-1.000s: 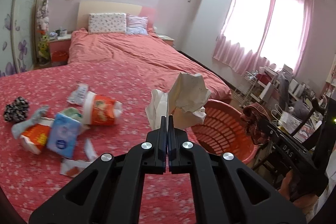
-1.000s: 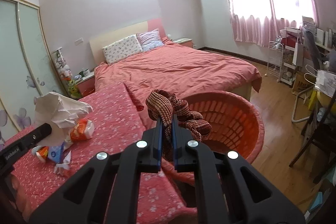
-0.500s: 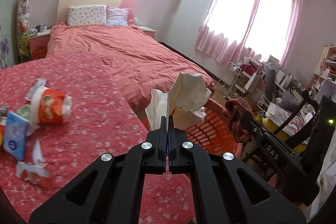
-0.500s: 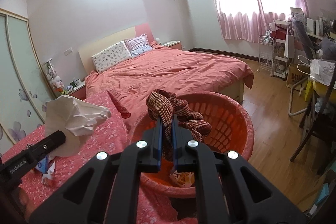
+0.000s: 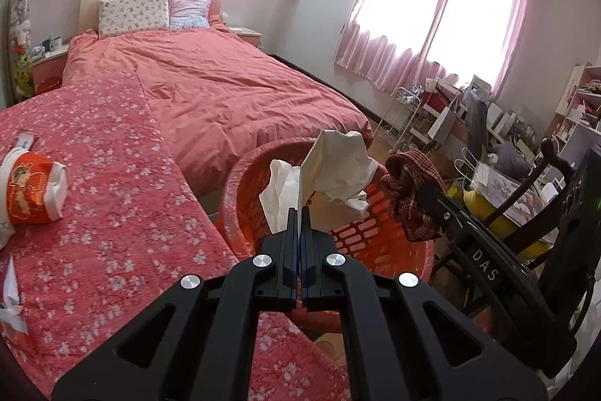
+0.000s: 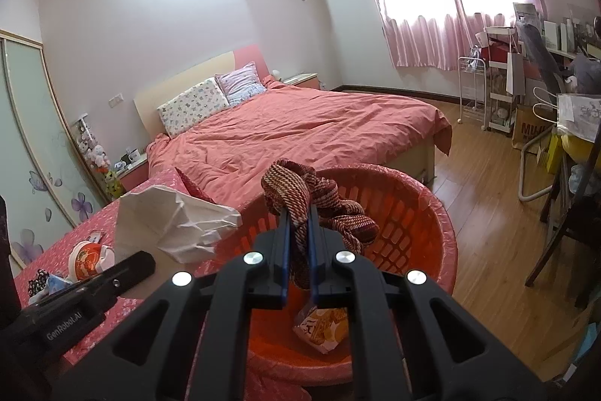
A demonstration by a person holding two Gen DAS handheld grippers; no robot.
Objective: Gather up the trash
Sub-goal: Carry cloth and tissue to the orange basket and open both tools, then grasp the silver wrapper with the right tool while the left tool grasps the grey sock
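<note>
The crumpled white paper [image 5: 340,171] sits pinched in my left gripper [image 5: 299,213], jaws closed tight on its lower edge, and it hangs over the near rim of the orange basket [image 5: 240,183]. In my right gripper [image 6: 298,217] I hold the red-brown woven cloth [image 6: 289,183], clamped between the blue pads with its knotted end flopping to the right, above the basket's open mouth. Down inside the basket one snack wrapper [image 6: 321,324] already lies on the bottom.

I judge this to be the drop-off step: both pieces are carried to the bin and neither is let go yet. The cloth is well placed, so parting the right jaws should let it fall straight in. The paper is closer to the edge nearest the table, so I think my left hand needs to go a little further over the opening before I release, or the light sheet may catch on the rim or drift onto the floor.

More work waits behind me on the red flowered tablecloth [image 5: 112,213]: a red and white cup [image 5: 33,192] on its side, and in the right wrist view a dark patterned scrap [image 6: 37,279] and a blue packet [image 6: 56,284] beside it.
</note>
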